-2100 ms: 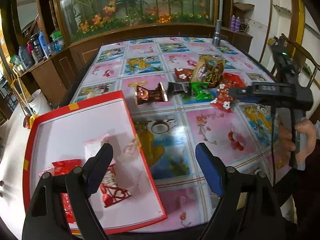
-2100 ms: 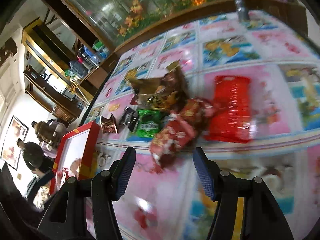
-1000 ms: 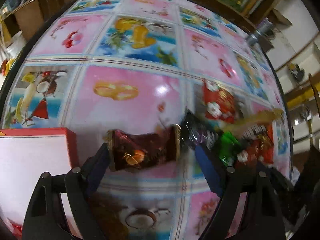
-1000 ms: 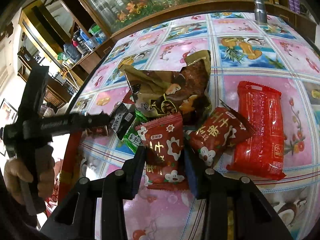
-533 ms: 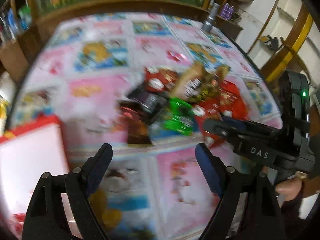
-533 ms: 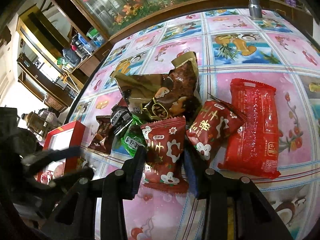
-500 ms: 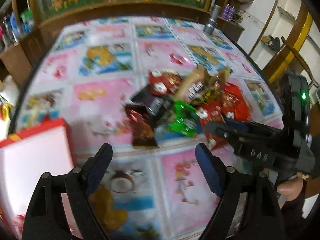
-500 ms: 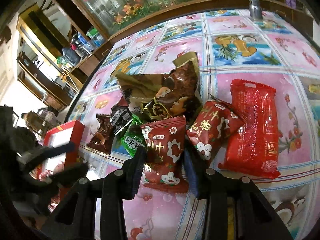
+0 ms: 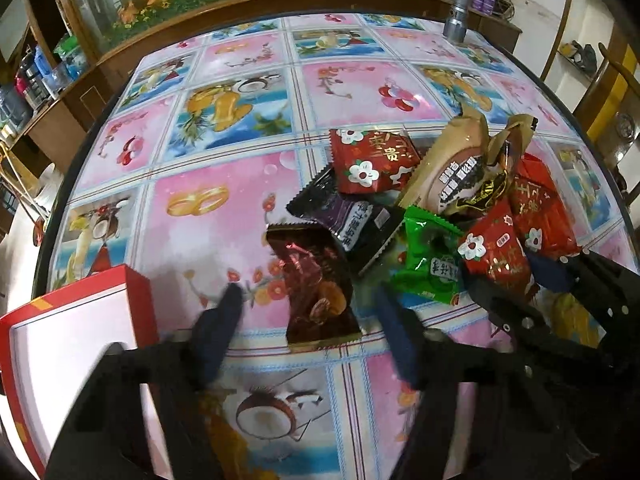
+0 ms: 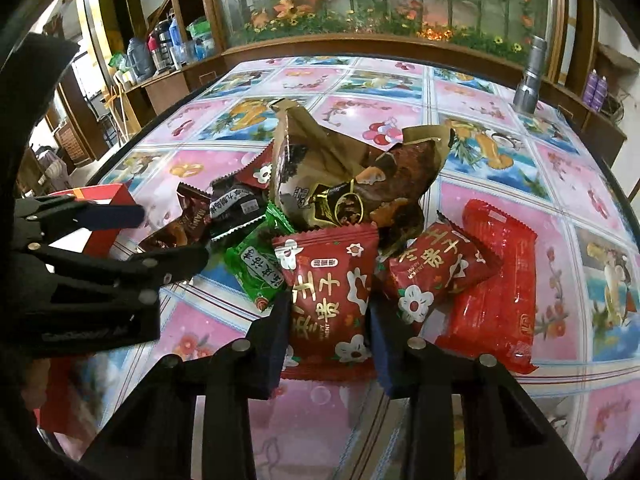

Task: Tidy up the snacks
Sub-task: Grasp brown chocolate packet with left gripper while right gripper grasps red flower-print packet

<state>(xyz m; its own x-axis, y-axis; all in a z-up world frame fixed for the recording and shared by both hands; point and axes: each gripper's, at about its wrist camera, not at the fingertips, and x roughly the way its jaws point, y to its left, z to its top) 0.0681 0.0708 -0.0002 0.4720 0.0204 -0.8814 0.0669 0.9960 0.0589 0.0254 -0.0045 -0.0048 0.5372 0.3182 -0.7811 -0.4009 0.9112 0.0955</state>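
L gripper (image 9: pixel 308 328) over the desk (image 9: pixel 224 176), jaws closing w/ the dark brown snack pack (image 9: pixel 316 284) between them; pads not on it yet, still gaps either side. That pack lies flat at the near-left edge of the snack pile, its gold-trimmed bottom end nearest the gripper. Red box (image 9: pixel 76 344) w/ white inside sits just left of the L gripper, near desk edge.

R gripper (image 10: pixel 328 328) narrow, jaws closing round the red flower-print pack (image 10: pixel 330 280); both pads press its sides, lower half of the pack is between them. In the left wrist view the same pack (image 9: pixel 496 256) shows at the pile's right side w/ the R gripper (image 9: pixel 516 280) on it.

Rest of pile: green pack (image 10: pixel 256 268) touching the red one on its left, black-purple pack (image 9: pixel 348 216) behind the brown one, big tan-brown bag (image 10: pixel 332 168) on top at the back, 2nd red flower pack (image 10: pixel 432 276) just right, long red pack (image 10: pixel 496 284) farthest right. Silver flashlight (image 10: pixel 528 80) upright at far desk edge, well apart.
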